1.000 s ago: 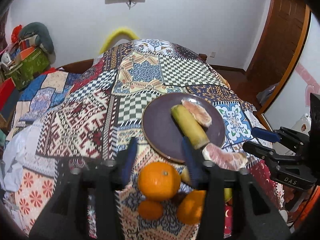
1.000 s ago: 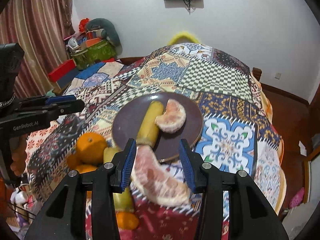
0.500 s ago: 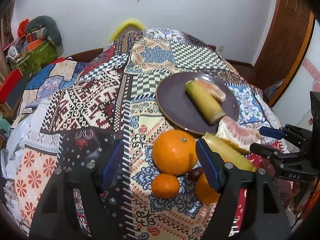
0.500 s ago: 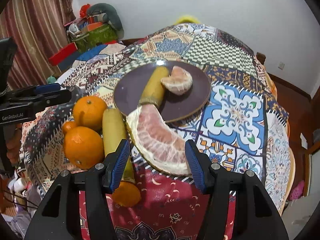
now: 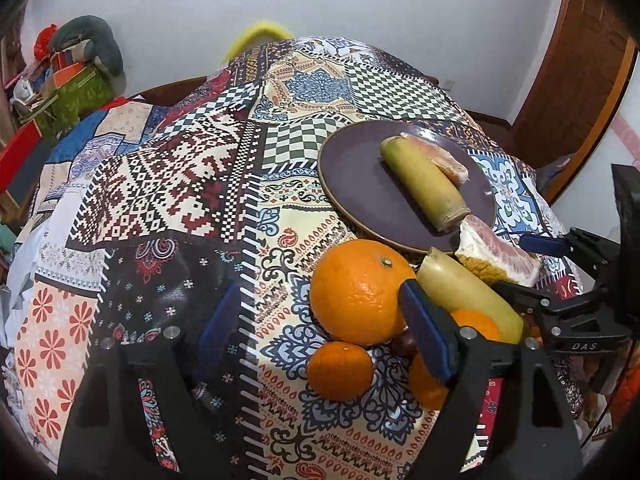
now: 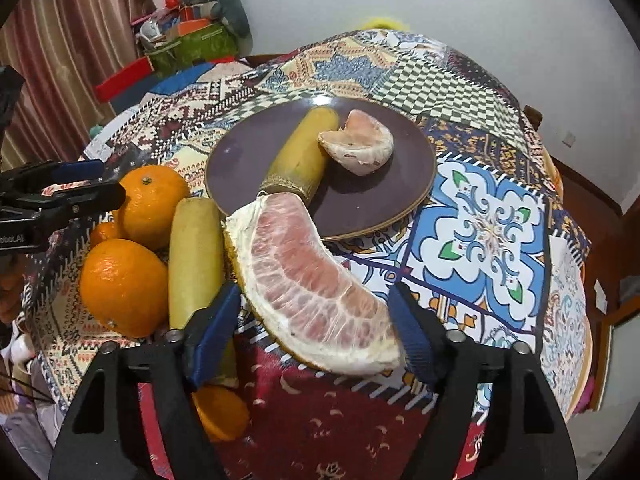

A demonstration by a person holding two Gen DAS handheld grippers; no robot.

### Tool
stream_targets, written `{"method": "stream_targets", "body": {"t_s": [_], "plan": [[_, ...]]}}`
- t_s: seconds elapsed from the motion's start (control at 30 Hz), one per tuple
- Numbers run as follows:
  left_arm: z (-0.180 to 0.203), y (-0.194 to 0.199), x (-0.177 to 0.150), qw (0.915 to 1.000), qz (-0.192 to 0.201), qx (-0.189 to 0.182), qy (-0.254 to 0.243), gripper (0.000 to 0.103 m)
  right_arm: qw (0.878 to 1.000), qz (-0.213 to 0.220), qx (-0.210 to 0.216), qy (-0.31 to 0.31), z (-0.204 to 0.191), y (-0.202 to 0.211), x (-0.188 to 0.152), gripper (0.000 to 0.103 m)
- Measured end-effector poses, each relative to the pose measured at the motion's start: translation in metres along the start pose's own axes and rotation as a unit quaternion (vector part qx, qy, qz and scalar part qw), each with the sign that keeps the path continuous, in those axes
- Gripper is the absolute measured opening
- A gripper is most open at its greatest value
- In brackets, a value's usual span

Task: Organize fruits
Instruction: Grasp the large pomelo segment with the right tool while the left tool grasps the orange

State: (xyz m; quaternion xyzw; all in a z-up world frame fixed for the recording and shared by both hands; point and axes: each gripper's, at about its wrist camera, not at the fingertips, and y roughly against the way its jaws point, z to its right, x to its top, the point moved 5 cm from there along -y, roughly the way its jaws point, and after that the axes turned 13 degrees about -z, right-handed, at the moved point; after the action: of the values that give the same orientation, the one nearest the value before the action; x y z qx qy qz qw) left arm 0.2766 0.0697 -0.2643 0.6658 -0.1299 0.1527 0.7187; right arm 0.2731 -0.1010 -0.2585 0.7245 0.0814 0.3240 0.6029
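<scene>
A dark purple plate (image 5: 356, 184) (image 6: 248, 160) holds a yellow stalk piece (image 5: 424, 184) (image 6: 304, 152) and a peeled pomelo segment (image 6: 360, 144). Just in front of the plate lie a big pink pomelo wedge (image 6: 312, 280) (image 5: 496, 256), a second yellow stalk piece (image 6: 194, 256) (image 5: 468, 292) and several oranges. My left gripper (image 5: 320, 332) (image 6: 60, 188) hangs over the large orange (image 5: 356, 292) (image 6: 152, 204) and a small orange (image 5: 340, 370); its jaws are opening and its pads are clear of them. My right gripper (image 6: 312, 332) (image 5: 528, 270) straddles the pomelo wedge, jaws opening, not pressing on it.
A patchwork cloth (image 5: 192, 184) covers the round table, which drops off at the right toward a wooden door (image 5: 568, 80). Boxes and bags (image 6: 192, 40) are piled by the wall at the back left. Another orange (image 6: 124, 288) sits at the near left.
Both grippers have sunk toward the fruit pile and their jaws have spread wider. The fruit has not moved on the cloth.
</scene>
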Motion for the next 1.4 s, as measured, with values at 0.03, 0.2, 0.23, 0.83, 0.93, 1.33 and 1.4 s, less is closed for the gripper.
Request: {"method": "stream_targets", "body": {"t_s": [0.03, 0.2, 0.23, 0.83, 0.93, 1.33, 1.4], "plan": [[0.001, 0.0, 0.001, 1.0, 0.0, 0.001, -0.001, 0.083, 1.0, -0.002, 0.004, 0.001, 0.001, -0.002, 0.001, 0.078], [0.004, -0.003, 0.004, 1.0, -0.005, -0.005, -0.006, 0.083, 0.999, -0.006, 0.035, -0.002, 0.005, -0.008, 0.005, 0.078], [0.005, -0.004, 0.004, 0.9999, -0.006, -0.007, -0.008, 0.083, 0.999, -0.004, 0.035, -0.002, 0.005, -0.008, 0.005, 0.077], [0.021, -0.02, 0.005, 0.9992, -0.026, -0.027, -0.016, 0.082, 0.999, 0.023, 0.036, -0.031, 0.02, 0.017, -0.015, 0.04], [0.02, -0.022, 0.007, 0.9989, -0.029, -0.036, -0.009, 0.078, 1.0, 0.018, 0.014, -0.021, 0.019, 0.015, -0.012, 0.039], [0.02, -0.024, 0.008, 0.998, -0.029, -0.055, -0.01, 0.068, 0.999, 0.002, 0.03, -0.034, 0.031, 0.0, -0.014, 0.056], [0.02, -0.025, 0.009, 0.9982, -0.028, -0.053, -0.008, 0.068, 0.999, 0.003, 0.022, -0.03, 0.027, -0.002, -0.014, 0.058]]}}
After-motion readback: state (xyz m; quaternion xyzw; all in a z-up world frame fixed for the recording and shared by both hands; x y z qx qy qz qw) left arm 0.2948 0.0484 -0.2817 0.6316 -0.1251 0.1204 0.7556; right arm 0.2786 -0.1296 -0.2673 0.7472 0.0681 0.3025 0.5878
